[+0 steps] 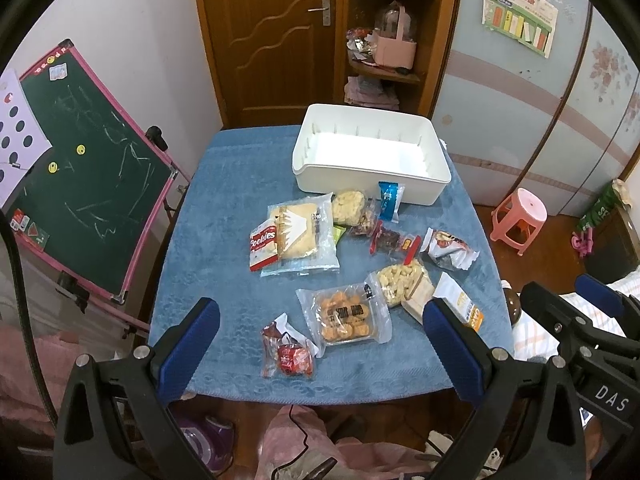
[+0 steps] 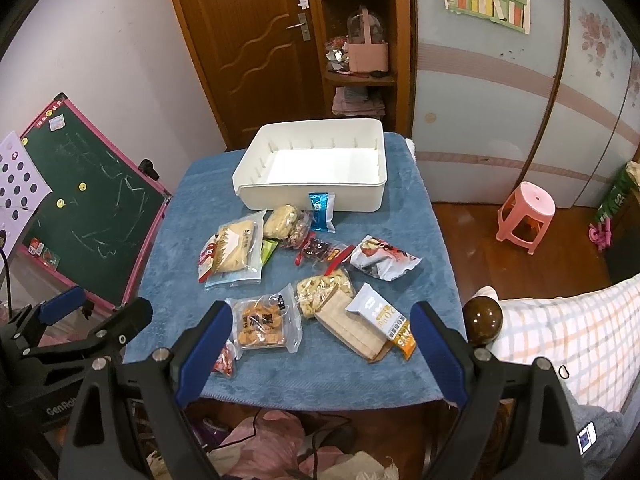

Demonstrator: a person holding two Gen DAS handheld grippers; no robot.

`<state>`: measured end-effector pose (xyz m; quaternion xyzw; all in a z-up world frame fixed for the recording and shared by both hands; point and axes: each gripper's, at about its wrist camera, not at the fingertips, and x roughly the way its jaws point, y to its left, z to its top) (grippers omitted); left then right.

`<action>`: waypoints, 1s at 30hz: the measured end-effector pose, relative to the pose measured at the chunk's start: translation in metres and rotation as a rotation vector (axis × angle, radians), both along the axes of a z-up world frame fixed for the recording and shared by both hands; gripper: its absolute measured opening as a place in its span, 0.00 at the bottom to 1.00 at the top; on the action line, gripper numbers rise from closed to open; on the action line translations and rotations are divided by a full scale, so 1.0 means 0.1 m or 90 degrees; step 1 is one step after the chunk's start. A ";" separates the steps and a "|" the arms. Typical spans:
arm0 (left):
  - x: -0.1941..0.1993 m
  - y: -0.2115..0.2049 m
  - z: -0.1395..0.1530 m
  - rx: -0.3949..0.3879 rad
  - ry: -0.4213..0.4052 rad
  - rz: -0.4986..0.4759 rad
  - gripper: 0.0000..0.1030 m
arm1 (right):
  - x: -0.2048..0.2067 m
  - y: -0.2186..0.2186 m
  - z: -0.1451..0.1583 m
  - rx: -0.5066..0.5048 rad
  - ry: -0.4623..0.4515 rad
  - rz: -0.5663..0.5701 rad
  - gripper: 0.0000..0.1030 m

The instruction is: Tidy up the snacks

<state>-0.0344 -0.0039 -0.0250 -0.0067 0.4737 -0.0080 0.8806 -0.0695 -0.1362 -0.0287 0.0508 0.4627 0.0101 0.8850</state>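
Both my left gripper (image 1: pixel 322 344) and right gripper (image 2: pixel 322 346) are wide apart, so I should pinch one snack bag (image 1: pixel 344 314) gently and drop it in the white box (image 1: pixel 370 152).

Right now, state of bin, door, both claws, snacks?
White bin: empty, upright, at the far end of the table.
Door: closed.
Left claw: open, holding nothing.
Right claw: open, holding nothing.
Blue packet: propped against the bin's front wall.
Cookies pack: lying on the blue cloth, outside the bin.
Other snack bags: sealed, scattered on the cloth, none binned.
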 end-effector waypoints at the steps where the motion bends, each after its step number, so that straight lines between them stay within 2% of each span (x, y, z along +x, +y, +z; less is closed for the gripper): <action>1: 0.00 0.00 0.00 0.000 0.000 0.001 0.98 | 0.00 0.00 0.00 0.001 0.000 0.001 0.89; 22: -0.12 0.03 0.00 0.005 -0.002 0.022 0.98 | -0.06 0.01 -0.02 0.005 -0.005 0.027 0.89; 30: -0.05 0.03 0.01 0.013 -0.009 0.030 0.98 | -0.03 0.01 -0.06 0.001 0.001 0.034 0.89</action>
